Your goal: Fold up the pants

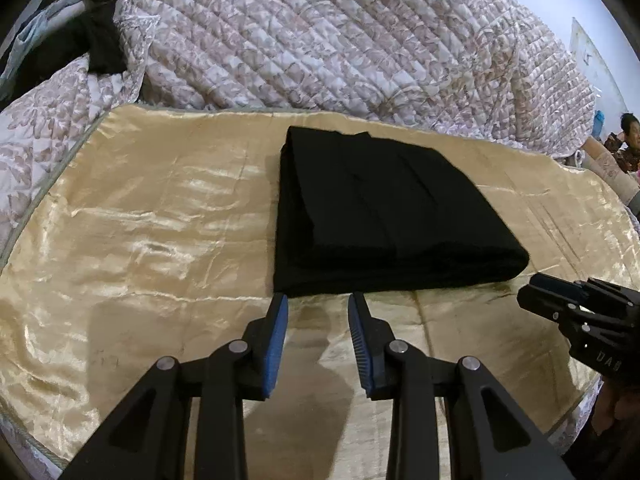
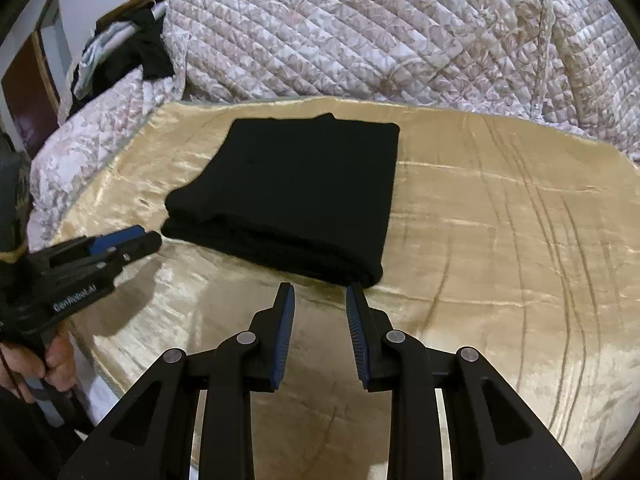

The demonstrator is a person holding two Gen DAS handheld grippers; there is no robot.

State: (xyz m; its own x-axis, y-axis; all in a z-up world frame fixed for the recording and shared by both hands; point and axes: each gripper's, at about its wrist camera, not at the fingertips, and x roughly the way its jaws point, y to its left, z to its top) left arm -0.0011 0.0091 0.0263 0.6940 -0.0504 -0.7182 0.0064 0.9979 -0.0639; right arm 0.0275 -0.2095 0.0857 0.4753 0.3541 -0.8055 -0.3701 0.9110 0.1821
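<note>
The black pants (image 1: pixel 384 212) lie folded into a thick rectangle on a gold satin sheet (image 1: pixel 140 220); they also show in the right wrist view (image 2: pixel 296 196). My left gripper (image 1: pixel 318 300) is open and empty, its tips just short of the pants' near edge. My right gripper (image 2: pixel 320 290) is open and empty, at the pants' near right corner. Each gripper shows in the other's view: the right one (image 1: pixel 536 284) near the pants' right corner, the left one (image 2: pixel 148 238) near their left corner.
A quilted floral bedspread (image 1: pixel 340 40) is heaped behind the sheet. A pile of dark and light clothes (image 1: pixel 84 36) lies at the back left. A seated person (image 1: pixel 628 140) is at the far right. The sheet (image 2: pixel 500 220) stretches to the right of the pants.
</note>
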